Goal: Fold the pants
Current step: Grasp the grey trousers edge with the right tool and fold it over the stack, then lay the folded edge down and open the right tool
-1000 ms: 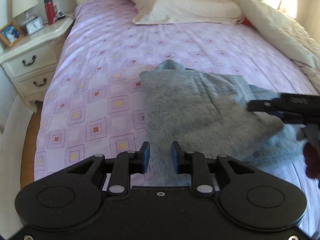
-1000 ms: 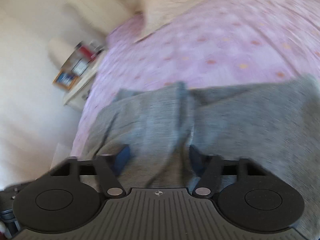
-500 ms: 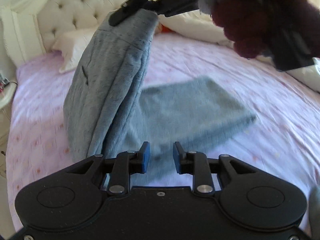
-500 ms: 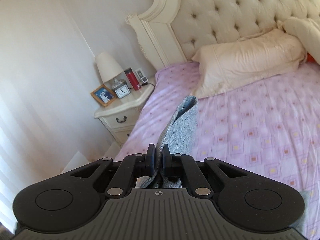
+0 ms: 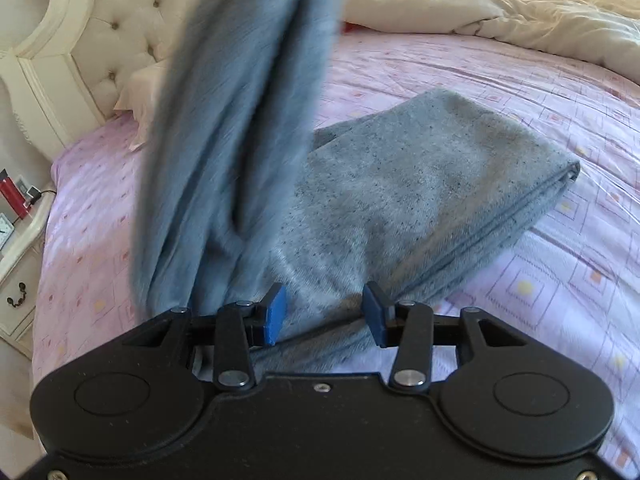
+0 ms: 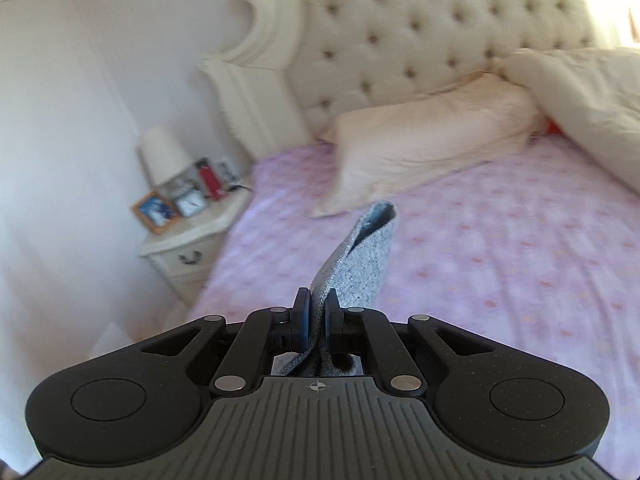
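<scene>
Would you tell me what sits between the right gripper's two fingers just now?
A fold of the gray pants is pinched in the right gripper; the right wrist view shows it.

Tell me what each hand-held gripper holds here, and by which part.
The right hand-held gripper is shut on the grey pants, pinching a doubled edge. The left hand-held gripper is open over the cloth and holds nothing.

The pants (image 5: 420,184) are grey, flecked knit fabric. One part lies flat on the bed, folded in layers with stacked edges showing along its right side. Another part rises steeply from the near left of that flat part, hanging as a blurred, creased column. In the right wrist view a doubled grey edge (image 6: 356,256) stands upright.
</scene>
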{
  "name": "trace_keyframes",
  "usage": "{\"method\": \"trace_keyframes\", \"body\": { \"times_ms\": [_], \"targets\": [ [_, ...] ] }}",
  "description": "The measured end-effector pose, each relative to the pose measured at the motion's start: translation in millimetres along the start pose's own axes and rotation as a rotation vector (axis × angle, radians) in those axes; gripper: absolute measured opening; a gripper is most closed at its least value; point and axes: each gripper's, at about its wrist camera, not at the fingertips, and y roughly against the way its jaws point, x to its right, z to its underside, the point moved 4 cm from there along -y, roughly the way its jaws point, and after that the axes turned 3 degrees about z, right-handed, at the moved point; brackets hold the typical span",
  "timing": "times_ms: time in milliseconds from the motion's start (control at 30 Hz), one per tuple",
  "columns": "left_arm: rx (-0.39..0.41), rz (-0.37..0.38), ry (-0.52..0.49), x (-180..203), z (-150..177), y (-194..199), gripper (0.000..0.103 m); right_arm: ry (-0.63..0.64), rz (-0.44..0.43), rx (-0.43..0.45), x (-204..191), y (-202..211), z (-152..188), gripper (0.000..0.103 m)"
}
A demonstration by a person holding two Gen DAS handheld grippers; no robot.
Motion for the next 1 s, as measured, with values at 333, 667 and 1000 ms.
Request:
{"method": "trace_keyframes", "body": {
  "times_ms": [333,667,1000],
  "targets": [
    [-0.042,0.044,0.046,-7.3,10.1,7.0,0.053,-0.085,0.249,-0.228,70.9,-43.6,96.2,0.007],
    [0.031,0.186,0.184,-31.1,1.0,57.2,0.051,0.008,0.259,-0.224,61.4,-55.3,101.1,0.007],
    [-0.024,0.145,0.422,-79.7,-52.4,2.6,0.052,0.043,0.262,-0.201,65.3,-47.7,108.9,0.007]
  ]
}}
